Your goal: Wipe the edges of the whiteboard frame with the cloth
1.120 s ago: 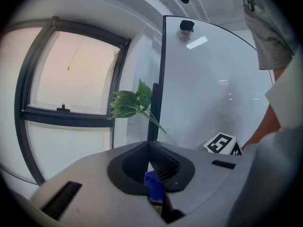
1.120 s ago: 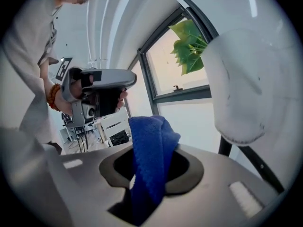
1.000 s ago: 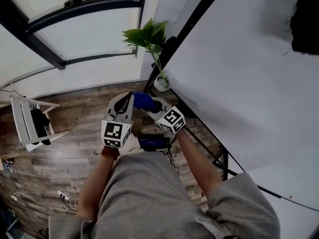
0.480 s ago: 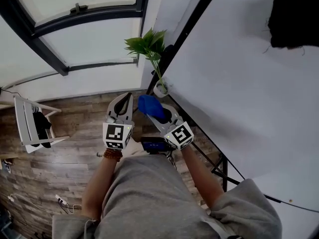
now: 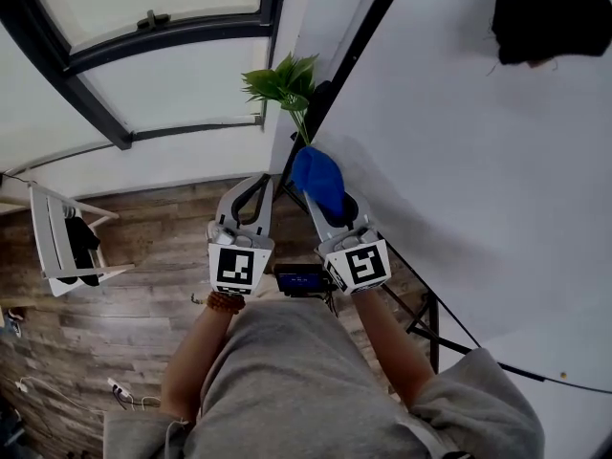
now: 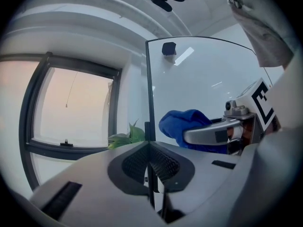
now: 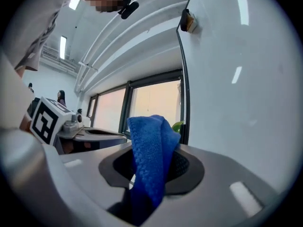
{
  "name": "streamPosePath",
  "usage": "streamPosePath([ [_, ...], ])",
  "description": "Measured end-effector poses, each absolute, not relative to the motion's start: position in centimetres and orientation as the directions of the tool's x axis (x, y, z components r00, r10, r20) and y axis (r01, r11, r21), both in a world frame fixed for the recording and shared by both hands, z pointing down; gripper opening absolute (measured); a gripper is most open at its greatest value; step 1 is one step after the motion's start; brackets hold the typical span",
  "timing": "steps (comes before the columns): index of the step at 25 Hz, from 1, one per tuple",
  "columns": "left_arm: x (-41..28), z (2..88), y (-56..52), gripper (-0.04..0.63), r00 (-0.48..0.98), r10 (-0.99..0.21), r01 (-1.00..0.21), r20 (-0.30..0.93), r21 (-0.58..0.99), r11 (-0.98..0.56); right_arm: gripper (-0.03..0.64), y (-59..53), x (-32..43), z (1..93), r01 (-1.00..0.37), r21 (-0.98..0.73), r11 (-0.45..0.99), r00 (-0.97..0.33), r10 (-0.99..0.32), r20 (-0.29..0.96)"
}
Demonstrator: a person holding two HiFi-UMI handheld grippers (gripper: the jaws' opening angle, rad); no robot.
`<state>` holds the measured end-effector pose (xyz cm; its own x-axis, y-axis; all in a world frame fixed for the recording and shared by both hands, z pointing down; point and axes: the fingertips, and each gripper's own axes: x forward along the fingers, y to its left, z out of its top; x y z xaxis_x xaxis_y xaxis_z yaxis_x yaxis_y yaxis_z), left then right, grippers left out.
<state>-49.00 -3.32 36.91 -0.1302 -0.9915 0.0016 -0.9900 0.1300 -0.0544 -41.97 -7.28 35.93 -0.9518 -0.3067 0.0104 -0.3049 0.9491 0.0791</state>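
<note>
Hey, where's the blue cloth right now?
In the head view, the blue cloth sits centre frame, clamped in the right gripper. It is close to the whiteboard frame, just below the green plant.

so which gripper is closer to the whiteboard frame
Right. The right gripper holds the cloth just beside the frame; the left gripper sits further out, toward the window.

Surfaces and finishes
Cloth [image 7: 150,150] in right tool [image 7: 154,174]: blue, fuzzy knit pile, matt. Tool shell smooth matt grey plastic, pads [image 7: 182,164] dark, ribbed. Whiteboard [image 7: 236,103] beyond the tool: smooth gloss white, dark frame [image 7: 183,79]. Floor [image 5: 124,323] below: wood planks.
</note>
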Motion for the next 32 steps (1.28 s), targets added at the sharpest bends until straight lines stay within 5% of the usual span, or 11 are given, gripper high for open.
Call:
streamPosePath([
  [9,-47.2,35.0,-2.6,0.009,-0.168,-0.986,-0.984,-0.003,-0.052,0.168,0.14,-6.4,-38.9,34.9,-0.472,0.061,0.879,-0.876,-0.476,0.075],
  [32,-42.1,33.4,-1.9,0.009,-0.145,-0.989,-0.984,0.006,-0.108,0.144,0.15,-5.5,-33.8,35.4,-0.607,0.11,0.787,-0.776,-0.617,0.132],
])
